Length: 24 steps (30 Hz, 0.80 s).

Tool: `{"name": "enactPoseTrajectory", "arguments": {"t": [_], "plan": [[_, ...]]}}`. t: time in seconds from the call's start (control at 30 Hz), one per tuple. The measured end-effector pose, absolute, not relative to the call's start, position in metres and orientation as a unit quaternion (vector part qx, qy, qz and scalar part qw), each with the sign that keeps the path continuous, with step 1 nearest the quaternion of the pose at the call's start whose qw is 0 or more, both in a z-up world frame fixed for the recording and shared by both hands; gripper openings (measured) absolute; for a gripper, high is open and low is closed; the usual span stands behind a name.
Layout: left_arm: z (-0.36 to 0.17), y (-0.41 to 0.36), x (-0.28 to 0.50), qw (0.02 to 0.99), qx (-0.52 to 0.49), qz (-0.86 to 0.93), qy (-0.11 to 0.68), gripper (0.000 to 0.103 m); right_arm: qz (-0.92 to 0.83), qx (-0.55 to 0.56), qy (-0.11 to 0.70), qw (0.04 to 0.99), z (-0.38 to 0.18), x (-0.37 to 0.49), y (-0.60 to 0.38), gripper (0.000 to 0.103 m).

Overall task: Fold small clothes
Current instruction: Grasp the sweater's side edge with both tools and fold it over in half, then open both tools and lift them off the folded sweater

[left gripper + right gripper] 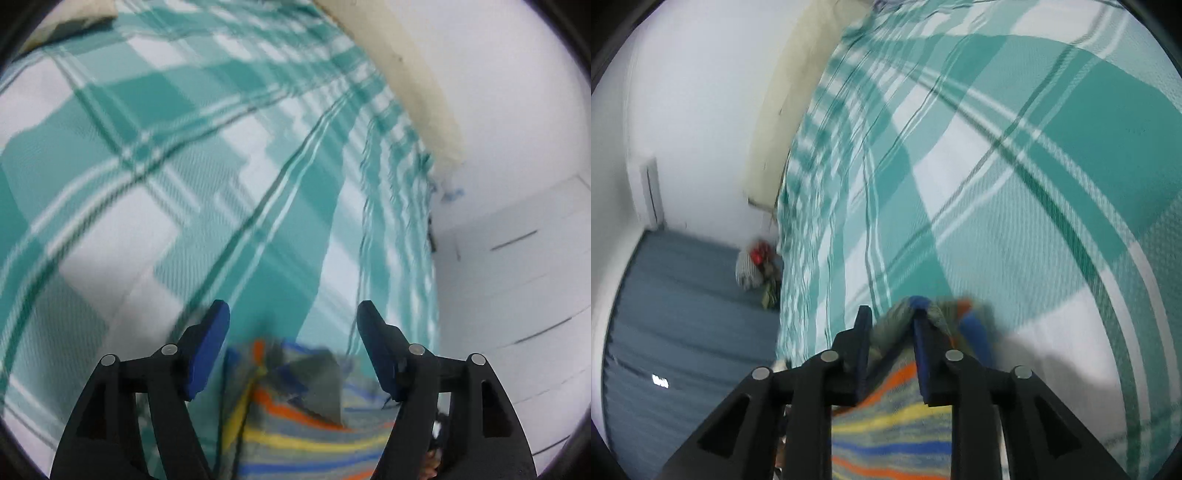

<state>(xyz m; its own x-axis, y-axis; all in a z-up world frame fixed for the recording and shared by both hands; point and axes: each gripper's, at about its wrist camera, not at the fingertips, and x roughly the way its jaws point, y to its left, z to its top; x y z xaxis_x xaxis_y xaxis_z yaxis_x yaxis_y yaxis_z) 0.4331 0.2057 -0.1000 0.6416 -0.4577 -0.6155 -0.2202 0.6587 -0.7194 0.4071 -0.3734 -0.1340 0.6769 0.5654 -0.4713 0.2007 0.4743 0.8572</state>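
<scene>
Our left gripper [293, 314] points down and forward, its blue-padded fingers [208, 347] spread wide with nothing pressed between them. Our right gripper [892, 321] also tilts downward, jaws narrowly parted around a fold of striped garment [892, 417].

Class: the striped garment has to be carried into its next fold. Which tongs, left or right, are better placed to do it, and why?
Right. The right tongs have the striped garment bunched between their fingers. The left tongs stand wide open with the garment lying below them, ungripped.
</scene>
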Motion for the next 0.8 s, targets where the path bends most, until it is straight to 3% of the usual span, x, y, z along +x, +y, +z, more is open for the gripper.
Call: {"name": "enactPoseTrajectory", "arguments": {"t": [0.13,0.37,0.43,0.53,0.57,0.6,0.63,0.7,0.8], "plan": [[-0.085,0.198,0.417,0.841,-0.329,-0.076,0.422,0.072,0.097,0.458,0.379,0.798,-0.122,0.405,-0.372,0.057],[-0.078,0.132,0.328,0.856,-0.176,-0.211,0.437,0.075,0.188,0.316,0.412,0.834,-0.082,0.371,-0.337,0.056],[-0.089,0.110,0.301,0.856,-0.110,-0.227,0.451,0.081,0.243,0.261,0.432,0.828,-0.080,0.346,-0.314,0.055],[-0.120,0.101,0.275,0.854,-0.012,-0.163,0.494,0.083,0.243,0.167,0.488,0.822,-0.102,0.302,-0.291,0.051],[-0.124,0.106,0.269,0.855,-0.004,-0.144,0.498,0.083,0.204,0.133,0.520,0.819,-0.118,0.287,-0.294,0.031],[-0.122,0.112,0.262,0.860,-0.005,-0.134,0.493,0.083,0.175,0.118,0.529,0.822,-0.127,0.274,-0.301,0.024],[-0.116,0.118,0.253,0.864,-0.012,-0.124,0.487,0.084,0.142,0.116,0.526,0.830,-0.129,0.256,-0.315,0.025],[-0.105,0.128,0.235,0.868,-0.030,-0.112,0.483,0.087,0.116,0.158,0.505,0.840,-0.121,0.230,-0.336,0.040],[-0.093,0.126,0.209,0.874,-0.028,-0.093,0.476,0.088,0.084,0.164,0.485,0.855,-0.109,0.195,-0.349,0.043]]}}
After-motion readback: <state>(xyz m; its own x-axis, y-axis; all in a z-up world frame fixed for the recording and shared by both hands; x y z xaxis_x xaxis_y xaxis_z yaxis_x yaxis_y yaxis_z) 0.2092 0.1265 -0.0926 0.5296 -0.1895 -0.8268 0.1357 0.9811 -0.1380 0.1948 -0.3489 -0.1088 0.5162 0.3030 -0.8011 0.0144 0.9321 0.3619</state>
